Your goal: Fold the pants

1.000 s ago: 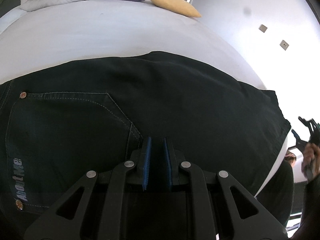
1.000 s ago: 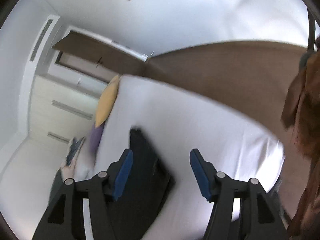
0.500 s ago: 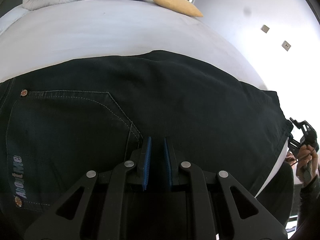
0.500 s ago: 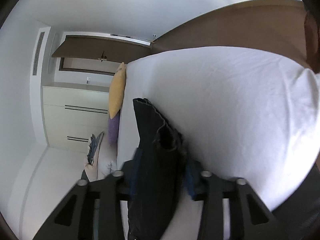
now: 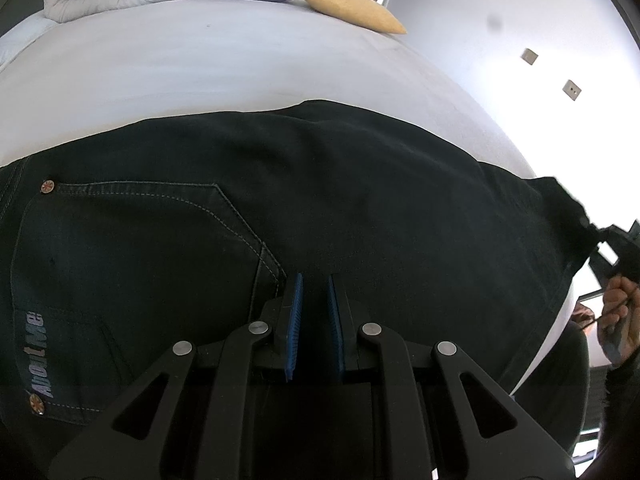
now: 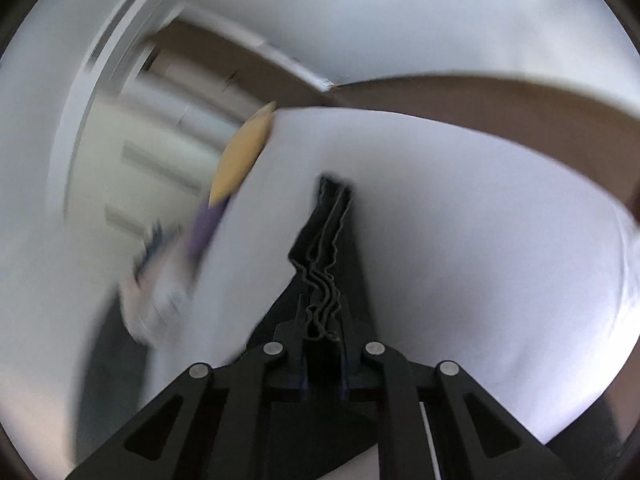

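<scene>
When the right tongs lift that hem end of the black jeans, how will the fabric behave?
Probably floppy: the black jeans bunch into wavy layers between the right tongs, which have just been closing on the hem. Likely weighty for cloth, being thick stitched denim, so the span should sag. Slipping looks unlikely, since several layers sit pinched between the tongs.

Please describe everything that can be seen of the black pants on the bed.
The black pants look like dark denim and lie flat across the white bed. A back pocket shows pale stitching, copper rivets and a printed label. The left claw is shut on the cloth at the near edge. The right claw, whose jaws have just been closing, pinches the layered hem at the leg end, lifting that corner off the sheet.
</scene>
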`<action>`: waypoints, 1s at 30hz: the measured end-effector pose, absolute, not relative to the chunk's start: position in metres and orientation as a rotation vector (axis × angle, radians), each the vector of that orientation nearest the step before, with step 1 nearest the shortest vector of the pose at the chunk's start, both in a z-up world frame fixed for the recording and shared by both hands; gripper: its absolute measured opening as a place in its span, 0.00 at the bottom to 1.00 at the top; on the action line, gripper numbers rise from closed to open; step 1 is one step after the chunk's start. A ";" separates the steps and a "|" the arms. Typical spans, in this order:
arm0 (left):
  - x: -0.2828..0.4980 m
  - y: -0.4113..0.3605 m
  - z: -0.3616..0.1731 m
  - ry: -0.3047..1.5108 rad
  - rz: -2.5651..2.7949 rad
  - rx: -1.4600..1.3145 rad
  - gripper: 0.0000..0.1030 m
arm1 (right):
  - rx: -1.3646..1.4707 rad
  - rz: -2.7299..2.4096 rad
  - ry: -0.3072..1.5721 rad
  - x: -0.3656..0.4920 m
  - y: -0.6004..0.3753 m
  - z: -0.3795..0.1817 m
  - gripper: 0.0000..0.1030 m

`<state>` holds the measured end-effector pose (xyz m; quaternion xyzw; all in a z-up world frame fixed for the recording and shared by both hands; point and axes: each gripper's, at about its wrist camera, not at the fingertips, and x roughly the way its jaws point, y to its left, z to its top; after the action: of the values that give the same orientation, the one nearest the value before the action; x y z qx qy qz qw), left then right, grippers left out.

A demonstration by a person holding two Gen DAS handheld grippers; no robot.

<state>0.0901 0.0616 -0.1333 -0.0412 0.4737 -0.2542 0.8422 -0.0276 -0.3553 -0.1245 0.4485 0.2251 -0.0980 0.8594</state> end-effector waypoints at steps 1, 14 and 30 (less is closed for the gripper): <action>0.090 0.062 -0.133 1.000 -0.536 -0.091 0.13 | 0.870 -0.199 0.494 -0.020 -0.341 -0.117 0.11; 0.092 0.052 -0.119 1.041 -0.633 -0.347 0.92 | -0.024 -0.133 0.762 0.040 -0.126 -0.141 0.11; 0.138 -0.012 -0.123 1.241 -0.817 -0.510 0.34 | -0.230 -0.017 0.673 0.013 -0.033 -0.106 0.12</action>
<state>0.1376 -0.0123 -0.1231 -0.2297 0.5587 -0.3680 0.7069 0.0125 -0.0332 -0.1056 -0.1124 0.3293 -0.0085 0.9375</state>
